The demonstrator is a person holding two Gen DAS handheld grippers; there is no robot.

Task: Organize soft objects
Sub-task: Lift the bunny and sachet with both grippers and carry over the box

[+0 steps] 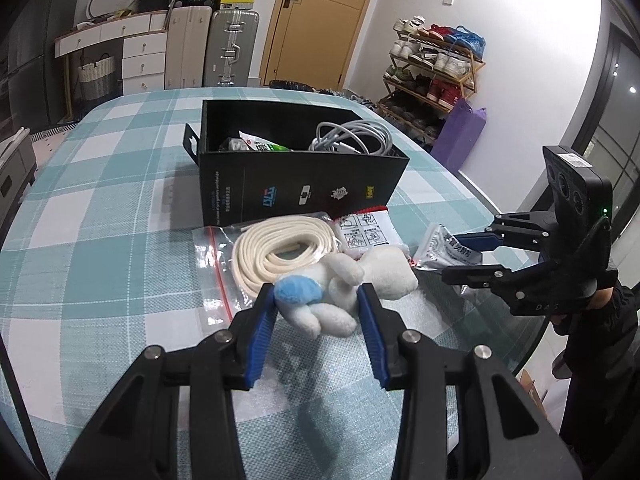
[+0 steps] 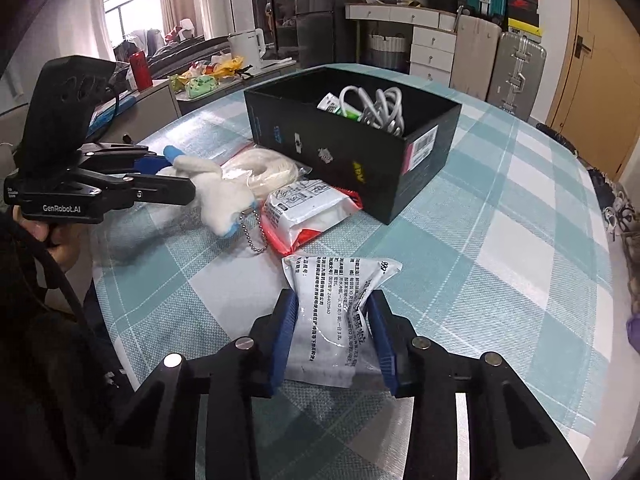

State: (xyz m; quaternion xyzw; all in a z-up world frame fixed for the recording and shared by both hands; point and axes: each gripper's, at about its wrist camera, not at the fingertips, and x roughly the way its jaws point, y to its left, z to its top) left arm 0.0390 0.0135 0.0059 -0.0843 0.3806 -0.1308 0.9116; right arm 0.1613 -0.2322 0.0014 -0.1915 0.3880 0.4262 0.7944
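Since each claw is clamped, left claw (image 1: pixel 318 304) on the plush toy (image 1: pixel 340 284), right claw (image 2: pixel 334 312) on the white sachet (image 2: pixel 340 304), lift both clear, then drop them into the black box (image 2: pixel 352 148).

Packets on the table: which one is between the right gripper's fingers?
The grey-white packet with black print, nearest the table edge; the right gripper pinches it. The red-and-white packet lies untouched beside the black box.
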